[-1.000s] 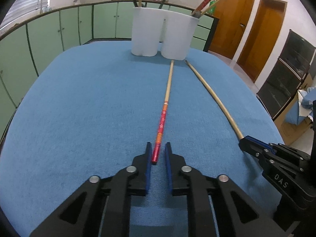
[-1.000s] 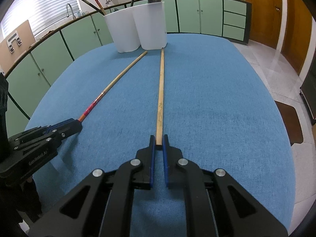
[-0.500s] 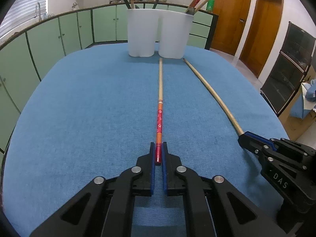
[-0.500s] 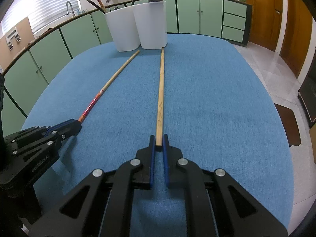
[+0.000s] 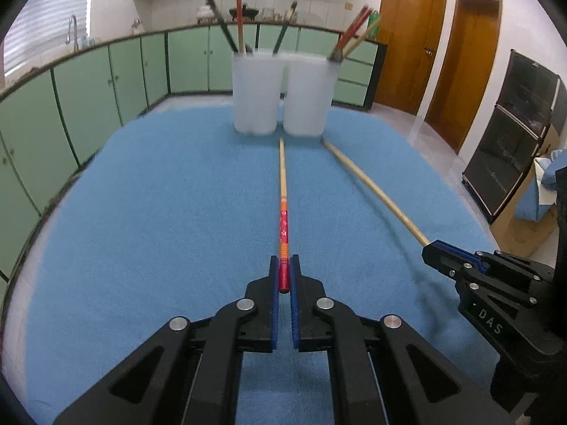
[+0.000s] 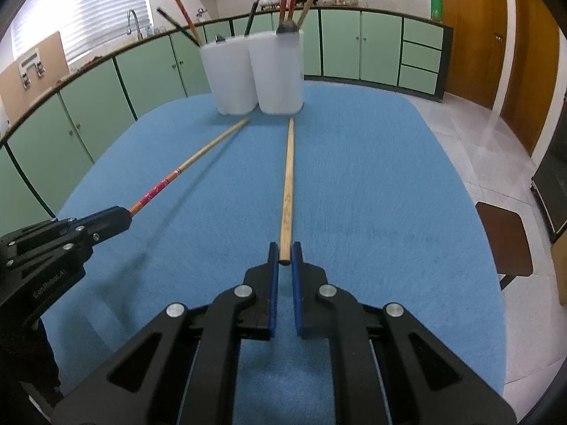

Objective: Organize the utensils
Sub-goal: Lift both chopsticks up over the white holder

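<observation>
Pinching the red-handled chopstick (image 5: 283, 223) at lower centre, the left gripper (image 5: 284, 276) is clamped; the right gripper (image 6: 285, 260) clamps the plain chopstick (image 6: 287, 191).

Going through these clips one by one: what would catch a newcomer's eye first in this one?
Two long chopsticks run up the blue cloth toward two white holders at its far end, each already bristling with chopsticks. The left gripper is shut on the near end of the red-handled chopstick, and the right gripper is shut on the near end of the plain chopstick. The two grippers sit side by side at the cloth's near edge.
</observation>
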`<state>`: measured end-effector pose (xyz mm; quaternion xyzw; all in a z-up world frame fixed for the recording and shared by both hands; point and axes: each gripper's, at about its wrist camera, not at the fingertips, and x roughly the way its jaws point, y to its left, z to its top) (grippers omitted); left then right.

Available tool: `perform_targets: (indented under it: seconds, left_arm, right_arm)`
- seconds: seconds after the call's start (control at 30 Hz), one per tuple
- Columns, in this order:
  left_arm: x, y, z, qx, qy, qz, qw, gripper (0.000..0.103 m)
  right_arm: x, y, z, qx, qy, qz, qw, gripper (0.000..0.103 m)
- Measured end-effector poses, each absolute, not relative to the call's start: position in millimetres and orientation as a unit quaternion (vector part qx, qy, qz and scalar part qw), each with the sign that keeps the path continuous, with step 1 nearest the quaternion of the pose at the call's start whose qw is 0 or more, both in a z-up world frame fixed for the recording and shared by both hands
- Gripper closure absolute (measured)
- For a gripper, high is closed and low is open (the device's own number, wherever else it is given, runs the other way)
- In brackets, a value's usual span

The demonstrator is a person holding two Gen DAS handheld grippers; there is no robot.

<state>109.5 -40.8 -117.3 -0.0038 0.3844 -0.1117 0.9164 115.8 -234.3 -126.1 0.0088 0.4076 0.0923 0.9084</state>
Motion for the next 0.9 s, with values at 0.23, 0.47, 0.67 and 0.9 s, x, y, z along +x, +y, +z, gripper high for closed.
perform_targets:
  seconds: [0.23, 0.47, 0.67, 0.9]
  left_arm:
    - [99.3, -33.7, -75.8, 0.0, 0.33, -0.112, 0.937, 0.098]
    - [97.1, -33.1, -36.4, 0.001, 0.283, -0.12, 0.952, 0.098]
    - [109.2, -30.6, -8.0, 0.001, 0.254, -0.128, 0.959, 0.098]
    - [132.2, -33.6, 22.6, 0.003, 0.235, -0.147, 0.961, 0.098]
  right_arm:
    - [114.5, -239.0, -89.8, 0.006, 0.377, 0.093, 0.921, 0.097]
    - [117.6, -241.3, -52.8, 0.009, 0.349, 0.102, 0.932, 0.097]
    - [125.5, -240.5, -13.9, -0.004, 0.316, 0.114, 0.942, 0.097]
    - [149.5, -236.8, 30.7, -0.006, 0.298, 0.147, 0.943, 0.097]
